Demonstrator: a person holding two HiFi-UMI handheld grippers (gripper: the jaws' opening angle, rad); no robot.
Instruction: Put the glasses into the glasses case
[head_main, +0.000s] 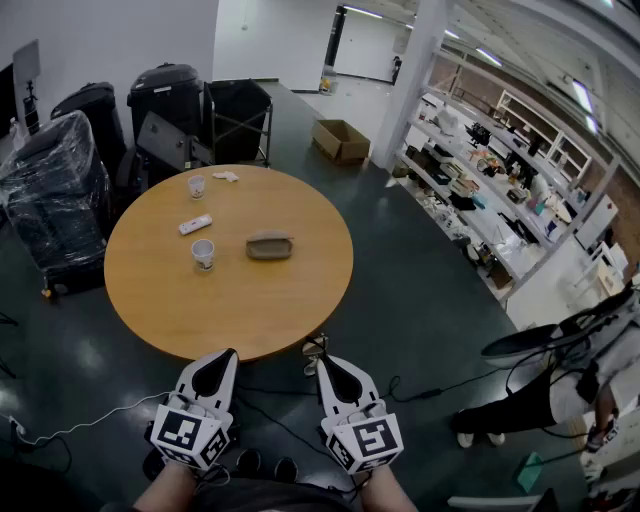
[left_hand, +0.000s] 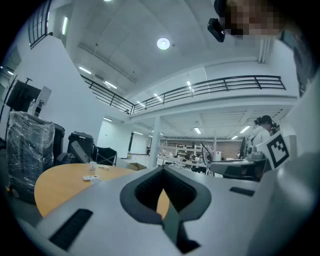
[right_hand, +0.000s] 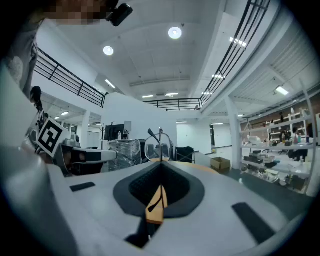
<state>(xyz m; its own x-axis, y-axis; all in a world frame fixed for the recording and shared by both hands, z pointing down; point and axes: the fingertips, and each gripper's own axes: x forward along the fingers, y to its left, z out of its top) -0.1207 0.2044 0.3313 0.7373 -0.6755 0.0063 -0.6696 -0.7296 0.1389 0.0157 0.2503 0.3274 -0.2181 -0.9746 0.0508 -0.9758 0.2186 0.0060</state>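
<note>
Head view: one round table (head_main: 160, 300) carries a near cup (head_main: 203, 254), a far cup (head_main: 196, 186) and one glasses case (head_main: 269, 245) near its middle. Two tongs, the left gripper (head_main: 231, 353) and the right gripper (head_main: 320, 360), hang just off its near edge.

Left gripper view: the jaws are closed on nothing.

Right gripper view: the jaws are pinched tight on one pair of glasses (right_hand: 154, 146).

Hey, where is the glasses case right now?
In the head view, the glasses case lies near the middle of the round table, just right of a paper cup.

Table (head_main: 250, 300) smooth wood; glasses case (head_main: 269, 245) matt; glasses (right_hand: 153, 150) wire-framed.
</note>
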